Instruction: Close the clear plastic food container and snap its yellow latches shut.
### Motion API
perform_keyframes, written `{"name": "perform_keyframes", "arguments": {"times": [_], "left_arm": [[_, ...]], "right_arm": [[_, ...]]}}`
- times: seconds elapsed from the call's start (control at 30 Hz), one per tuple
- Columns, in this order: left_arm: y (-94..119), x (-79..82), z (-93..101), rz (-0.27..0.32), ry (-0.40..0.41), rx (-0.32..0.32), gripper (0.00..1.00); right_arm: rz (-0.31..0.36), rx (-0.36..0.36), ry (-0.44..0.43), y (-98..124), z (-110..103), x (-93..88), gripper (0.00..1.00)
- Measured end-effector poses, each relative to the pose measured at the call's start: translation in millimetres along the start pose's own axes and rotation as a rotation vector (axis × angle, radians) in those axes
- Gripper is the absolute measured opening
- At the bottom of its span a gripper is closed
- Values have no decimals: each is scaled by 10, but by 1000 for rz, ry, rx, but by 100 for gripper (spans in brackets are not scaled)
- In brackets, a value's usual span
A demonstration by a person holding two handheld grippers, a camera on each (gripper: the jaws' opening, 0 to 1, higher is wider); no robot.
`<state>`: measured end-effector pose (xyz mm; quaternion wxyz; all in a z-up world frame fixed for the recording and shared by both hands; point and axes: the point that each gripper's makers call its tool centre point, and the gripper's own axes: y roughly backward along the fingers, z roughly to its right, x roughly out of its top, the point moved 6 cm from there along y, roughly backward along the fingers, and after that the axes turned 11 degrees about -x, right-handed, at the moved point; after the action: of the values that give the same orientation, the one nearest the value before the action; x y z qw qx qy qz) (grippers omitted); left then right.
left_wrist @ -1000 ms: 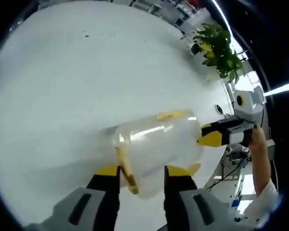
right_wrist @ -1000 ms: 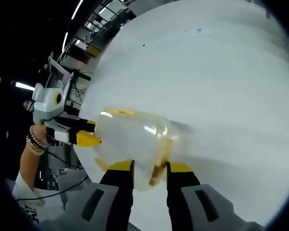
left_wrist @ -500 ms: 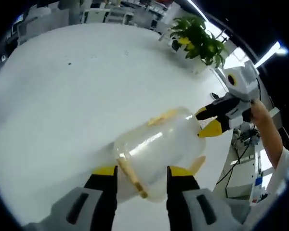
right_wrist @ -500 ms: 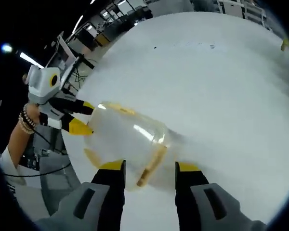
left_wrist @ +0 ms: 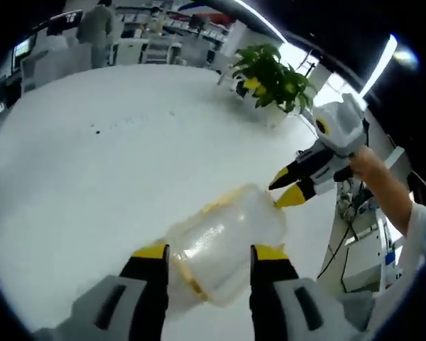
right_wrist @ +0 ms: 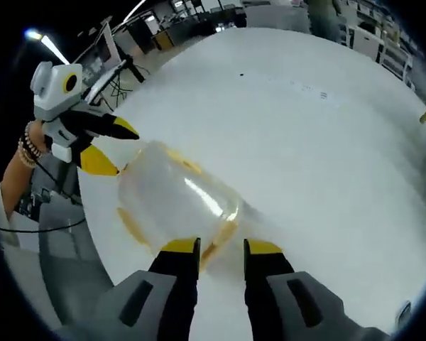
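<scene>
The clear container (left_wrist: pixel 224 249) is bracketed lengthwise between both grippers, left gripper (left_wrist: pixel 209 250) and right gripper (right_wrist: pixel 211 245), jaws parted, around opposite ends.

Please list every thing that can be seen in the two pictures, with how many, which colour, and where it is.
container: one, clear with yellow latches, lying on the table between both grippers.
table: one, white, under the container.
plant: one, green with some yellow leaves, at the far table edge in the left gripper view.
left gripper: one, grey and black with yellow tips, jaws either side of the container.
right gripper: one, same colours, at the container's other end.
</scene>
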<state>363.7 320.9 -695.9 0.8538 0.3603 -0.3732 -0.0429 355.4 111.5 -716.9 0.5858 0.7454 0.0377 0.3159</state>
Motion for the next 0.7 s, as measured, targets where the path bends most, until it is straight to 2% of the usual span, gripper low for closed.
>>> {"name": "perform_keyframes", "arguments": {"times": [0.07,0.17,0.23,0.33,0.47,0.7], "left_arm": [[-9,27,34,18,-42,-11,40],[-30,5,87,4,-110,9,36],[-58,32,86,15,-120,11,32],[-111,14,155,26,-126,17,28],[-212,19,227,31,-157,-3,23],[-402,-41,356,-1,-211,-22,21]], "right_arm": [[14,2,-8,29,-12,21,21],[55,6,5,61,-45,79,18],[77,22,13,74,-91,119,16],[119,3,54,77,-145,197,12],[125,38,73,7,-237,311,9],[123,66,114,-118,-433,410,4]]}}
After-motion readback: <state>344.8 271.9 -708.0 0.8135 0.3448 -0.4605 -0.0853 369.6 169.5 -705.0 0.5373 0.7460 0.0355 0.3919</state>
